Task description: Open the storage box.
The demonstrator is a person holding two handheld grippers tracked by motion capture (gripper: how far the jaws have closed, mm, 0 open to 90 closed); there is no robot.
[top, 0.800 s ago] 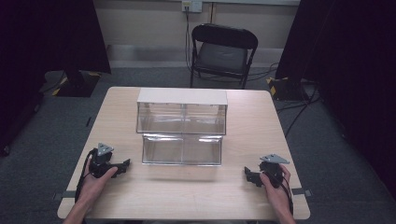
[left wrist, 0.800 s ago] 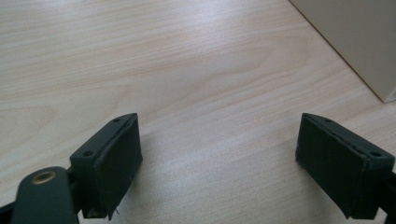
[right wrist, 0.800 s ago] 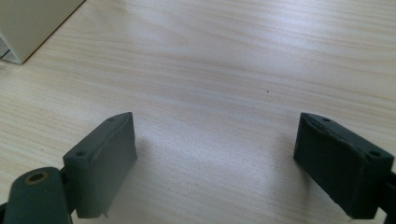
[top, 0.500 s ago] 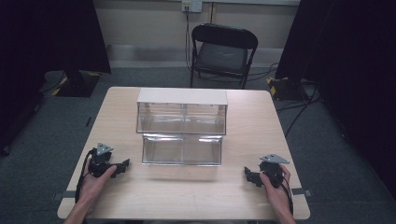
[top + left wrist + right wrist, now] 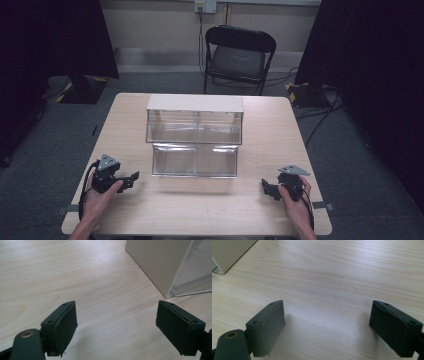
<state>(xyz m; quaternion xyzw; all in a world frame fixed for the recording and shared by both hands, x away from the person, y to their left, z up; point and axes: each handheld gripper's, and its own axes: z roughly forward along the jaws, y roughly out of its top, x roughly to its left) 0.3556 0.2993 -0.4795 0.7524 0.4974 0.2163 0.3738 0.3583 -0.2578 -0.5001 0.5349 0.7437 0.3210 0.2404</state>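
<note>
**Asker:** Black rubber-padded jaws come first, I take it. How do the two tools stand?

**Describer:** Both are spread wide with nothing between them. The left gripper (image 5: 131,178) rests on the pale wood-grain table (image 5: 210,210) near its front left corner, held in the person's left hand (image 5: 100,192). The right gripper (image 5: 266,187) sits near the front right corner in the right hand (image 5: 294,196). In each gripper view, bare tabletop shows between the pads.

**Asker:** Has anything changed in the last moment?

**Describer:** Nothing I can make out. Compared with the two earlier high-view pictures, both hands and both tools sit where they sat, and the cabinet has not shifted.

**Asker:** Where is the thing they will work on?

**Describer:** A clear plastic drawer cabinet with a cream-white top (image 5: 195,120) stands at the table's centre, well apart from both tools. Its lower clear drawer (image 5: 194,160) juts forward toward the person; the upper row looks closed. The cabinet's cream side wall (image 5: 155,262) shows in the left gripper view.

**Asker:** So what does the stillness mean?

**Describer:** I judge that work has not started: open jaws, resting hands, drawer untouched.
</note>
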